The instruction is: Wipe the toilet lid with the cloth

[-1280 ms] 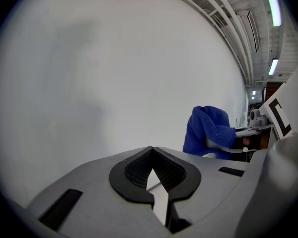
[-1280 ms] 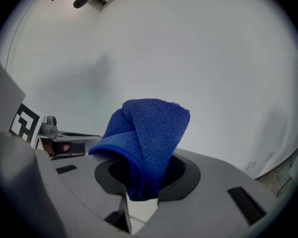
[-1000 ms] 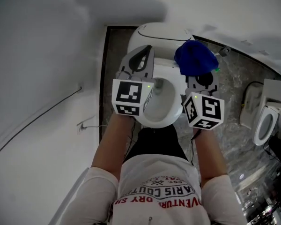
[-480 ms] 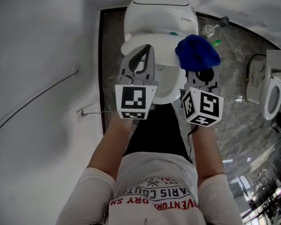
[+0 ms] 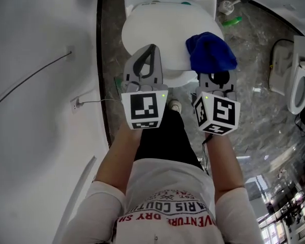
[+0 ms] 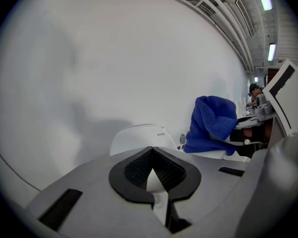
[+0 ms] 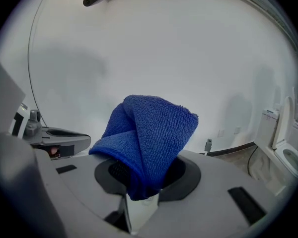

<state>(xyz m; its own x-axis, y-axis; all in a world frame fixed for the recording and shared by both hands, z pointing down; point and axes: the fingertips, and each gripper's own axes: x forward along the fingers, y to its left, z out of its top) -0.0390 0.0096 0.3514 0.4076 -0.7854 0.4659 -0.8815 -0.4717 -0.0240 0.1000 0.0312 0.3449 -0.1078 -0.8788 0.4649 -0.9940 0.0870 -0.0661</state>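
Note:
The white toilet's lid lies down over the bowl, straight ahead of me in the head view. My left gripper hangs shut and empty over the lid's near left part, and its closed jaws point at the lid. My right gripper is shut on a bunched blue cloth, held above the lid's right edge. In the right gripper view the cloth stands up out of the jaws. It also shows in the left gripper view as the blue cloth.
A white wall with a cable and a socket runs along the left. A toilet brush and a green item lie on the marble floor to the toilet's right. A second toilet stands at the far right. My shoe is below the bowl.
A second ago the open bowl showed between the grippers; now the lid covers it. The view has tilted down, and both grippers sit nearer the toilet's front, the cloth still held.

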